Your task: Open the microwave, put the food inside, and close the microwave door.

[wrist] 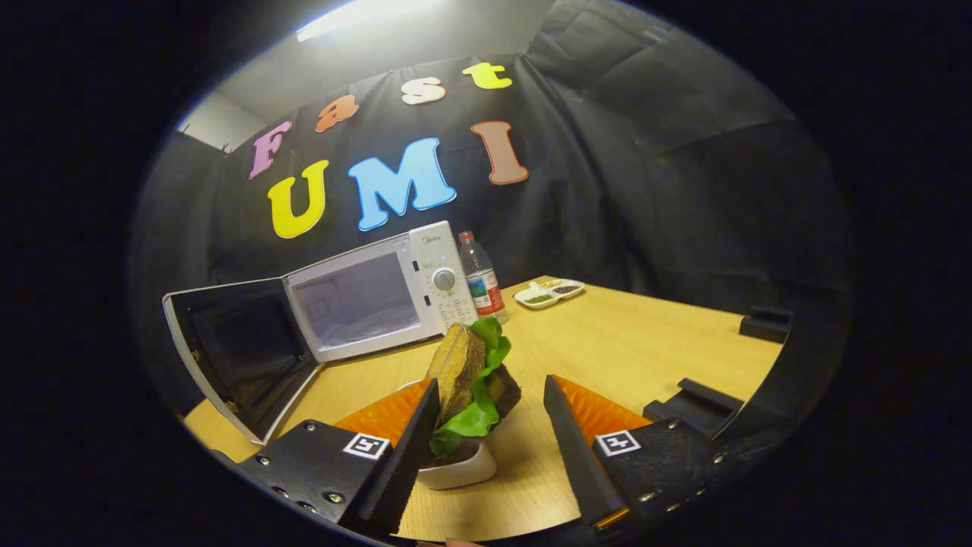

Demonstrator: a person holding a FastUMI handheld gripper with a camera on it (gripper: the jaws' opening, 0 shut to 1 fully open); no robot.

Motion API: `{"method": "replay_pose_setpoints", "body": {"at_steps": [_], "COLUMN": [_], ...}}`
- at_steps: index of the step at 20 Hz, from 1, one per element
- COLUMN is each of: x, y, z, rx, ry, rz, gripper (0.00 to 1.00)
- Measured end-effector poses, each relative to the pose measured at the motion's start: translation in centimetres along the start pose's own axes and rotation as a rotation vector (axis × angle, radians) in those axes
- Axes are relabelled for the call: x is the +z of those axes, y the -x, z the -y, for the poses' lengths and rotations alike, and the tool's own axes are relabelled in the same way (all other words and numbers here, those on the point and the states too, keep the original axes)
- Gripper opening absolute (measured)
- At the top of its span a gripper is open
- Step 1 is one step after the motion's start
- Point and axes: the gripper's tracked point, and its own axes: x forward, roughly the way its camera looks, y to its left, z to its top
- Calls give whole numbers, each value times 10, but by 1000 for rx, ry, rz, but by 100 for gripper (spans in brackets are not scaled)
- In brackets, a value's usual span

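A white microwave [380, 296] stands at the back left of the wooden table [645, 342]. Its door [243, 349] is swung wide open to the left, and the cavity shows pale and bare. A sandwich [463, 365] of brown bread and green lettuce stands upright in a small white bowl [459, 465]. My gripper [490, 381] is open around it. The left finger lies against or just in front of the sandwich's side, while the right finger stands well apart from it, with bare table between.
A plastic water bottle [482, 281] stands right beside the microwave's control panel. A white divided dish [548, 292] with small portions sits behind it. Two black blocks [767, 323] [695, 399] lie along the table's right edge.
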Motion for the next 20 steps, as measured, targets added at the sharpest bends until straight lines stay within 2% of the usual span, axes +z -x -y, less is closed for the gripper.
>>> {"method": "replay_pose_setpoints", "body": {"at_steps": [2,3,4,5,6,7,8,9,14,17,20], "x": [-9,-15,-14,-13,-10,-7,-7,-7,15,34,46], "y": [-9,-12,-18,-20,-15,-17,-18,-16,-7,-9,-20], "z": [-12,-15,-16,-18,-19,-19,-20,-25,-42,-65,-95], "rx": [79,87,98,108,112,109,104,110,103,136,166], "ry": [-95,-127,-153,-169,-185,-196,-200,-184,-121,-125,-74], "rz": [-54,-79,-94,-100,-108,-105,-103,-107,-66,-53,-43], "gripper": [86,72,66,48,48,33,33,26,25,25,26]}}
